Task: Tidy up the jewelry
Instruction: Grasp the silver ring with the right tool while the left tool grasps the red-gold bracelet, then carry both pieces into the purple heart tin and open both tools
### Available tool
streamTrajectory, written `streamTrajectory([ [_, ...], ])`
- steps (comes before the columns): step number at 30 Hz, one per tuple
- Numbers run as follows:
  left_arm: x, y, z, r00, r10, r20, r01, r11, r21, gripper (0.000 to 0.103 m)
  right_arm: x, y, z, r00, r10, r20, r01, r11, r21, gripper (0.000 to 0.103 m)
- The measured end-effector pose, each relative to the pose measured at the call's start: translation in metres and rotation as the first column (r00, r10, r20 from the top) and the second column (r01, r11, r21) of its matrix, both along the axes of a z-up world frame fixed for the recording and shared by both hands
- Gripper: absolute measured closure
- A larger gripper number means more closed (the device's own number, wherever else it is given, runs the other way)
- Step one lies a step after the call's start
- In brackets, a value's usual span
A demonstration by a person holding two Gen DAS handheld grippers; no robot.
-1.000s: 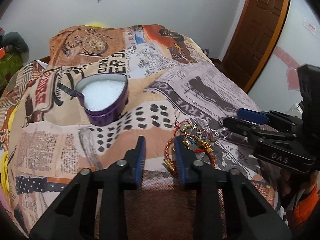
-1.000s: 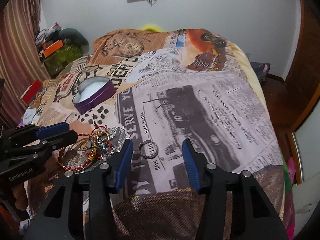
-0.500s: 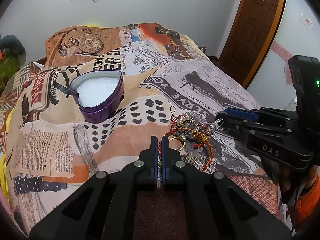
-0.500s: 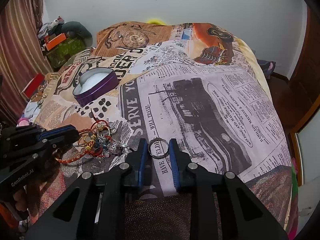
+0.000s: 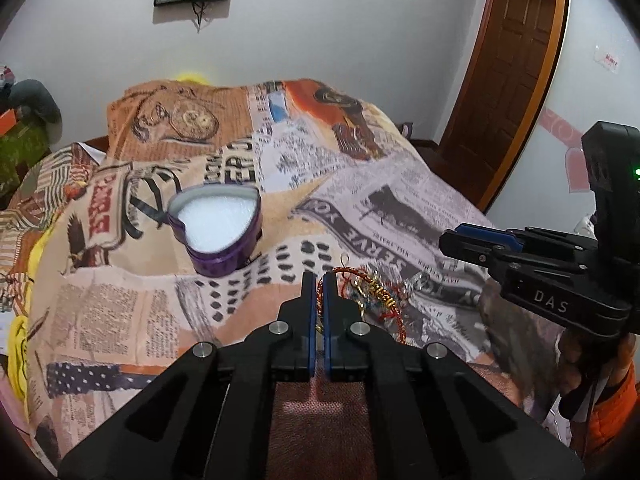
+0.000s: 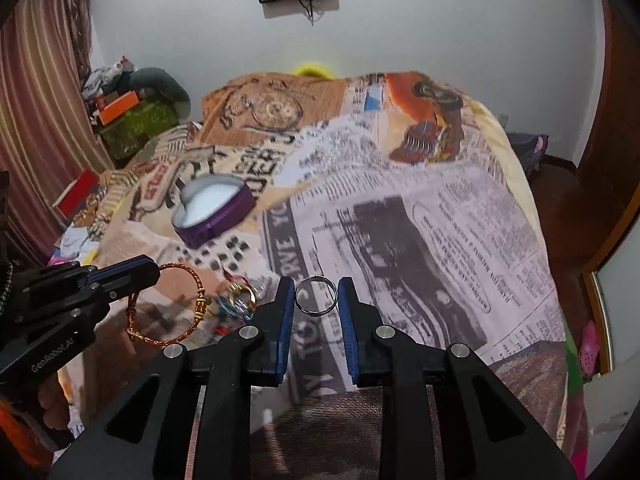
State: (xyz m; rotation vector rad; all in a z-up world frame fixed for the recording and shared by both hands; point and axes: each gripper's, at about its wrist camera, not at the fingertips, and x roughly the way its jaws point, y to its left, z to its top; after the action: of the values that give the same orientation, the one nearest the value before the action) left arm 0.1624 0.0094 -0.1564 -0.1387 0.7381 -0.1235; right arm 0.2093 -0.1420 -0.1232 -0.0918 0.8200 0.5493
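Silver ring point(image 6: 315, 295) between right hand-held gripper point(image 6: 316, 300) pads, right-wrist view only.

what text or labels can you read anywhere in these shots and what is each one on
"DAS" on the body of the right gripper, seen from the left wrist view
"GenRobot.AI" on the body of the left gripper, seen from the right wrist view
"SERVE YO", partly cut off, in the newspaper print of the bedspread
The small columns of print on the bedspread are too small and blurred to read
The sticker on the wall by the door is too small to read
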Motion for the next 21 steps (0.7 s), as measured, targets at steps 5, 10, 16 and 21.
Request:
streamTrajectory([
  [5,-0.004,0.01,0.018,0.998,0.026,0.056,-0.028,0.999,0.024,0.102,-0.005,0.009,0.017,0.999,0.004,0.045,-0.004,1.0,0.011,0.083],
  [10,-0.002,0.026,0.033,0.993,0.056,0.103,-0.06,0.998,0.037,0.102,-0.008,0.021,0.033,0.996,0.015,0.083,-0.018,0.999,0.032,0.083],
  [16,0.011,0.044,0.04,0.99,0.076,0.12,-0.081,0.996,0.041,0.102,-0.006,0.041,0.048,0.991,0.038,0.125,-0.044,0.998,0.049,0.083],
  [21,0.025,0.06,0.04,0.988,0.091,0.123,-0.097,0.995,0.037,0.102,0.003,0.059,0.056,0.987,0.06,0.146,-0.068,0.996,0.051,0.083],
])
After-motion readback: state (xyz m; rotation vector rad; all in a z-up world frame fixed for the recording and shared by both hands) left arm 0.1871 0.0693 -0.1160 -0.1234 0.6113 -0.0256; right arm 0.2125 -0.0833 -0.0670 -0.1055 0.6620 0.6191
